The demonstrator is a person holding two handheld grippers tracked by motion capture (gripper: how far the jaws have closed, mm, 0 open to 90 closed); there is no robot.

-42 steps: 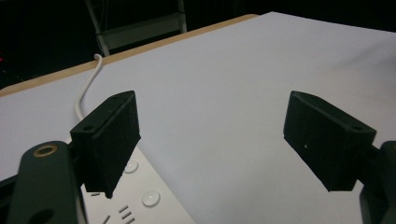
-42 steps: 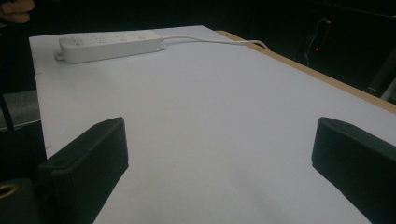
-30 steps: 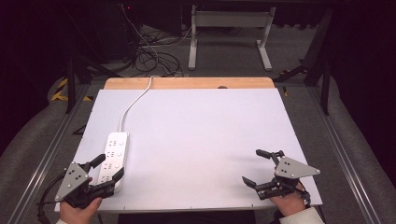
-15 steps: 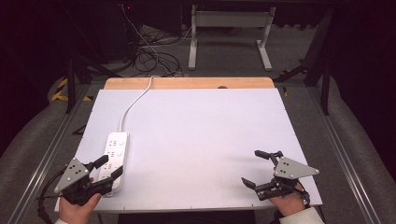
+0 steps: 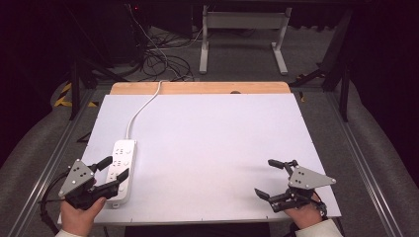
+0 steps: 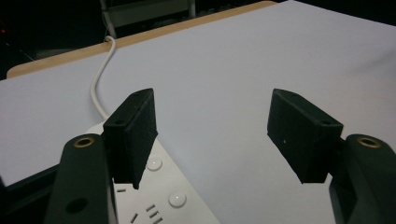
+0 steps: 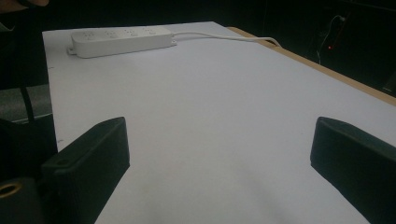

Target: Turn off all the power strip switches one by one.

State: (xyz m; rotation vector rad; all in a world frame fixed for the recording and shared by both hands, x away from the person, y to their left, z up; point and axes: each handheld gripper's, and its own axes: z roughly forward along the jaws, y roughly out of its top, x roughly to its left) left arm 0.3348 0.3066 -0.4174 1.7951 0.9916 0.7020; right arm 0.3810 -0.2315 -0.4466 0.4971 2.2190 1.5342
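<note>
A white power strip (image 5: 121, 167) lies along the left side of the white table top (image 5: 212, 133), and its white cord (image 5: 143, 107) runs off the far edge. My left gripper (image 5: 114, 168) is open over the strip's near end, its jaws standing either side of it. In the left gripper view the strip (image 6: 161, 189) lies low between the wide-apart jaws of the left gripper (image 6: 212, 135), with nothing held. My right gripper (image 5: 264, 177) is open and empty near the front right corner. The right gripper view has the strip (image 7: 120, 39) far off beyond the right gripper (image 7: 219, 154).
A bare wooden strip (image 5: 197, 88) edges the far side of the table. Beyond it, cables (image 5: 158, 59) lie on the dark floor beside a white metal stand (image 5: 242, 34). Metal rails (image 5: 368, 173) run along both sides of the table.
My left gripper has edged forward over the near end of the power strip. My right gripper has shifted slightly to the left. Both stay open.
</note>
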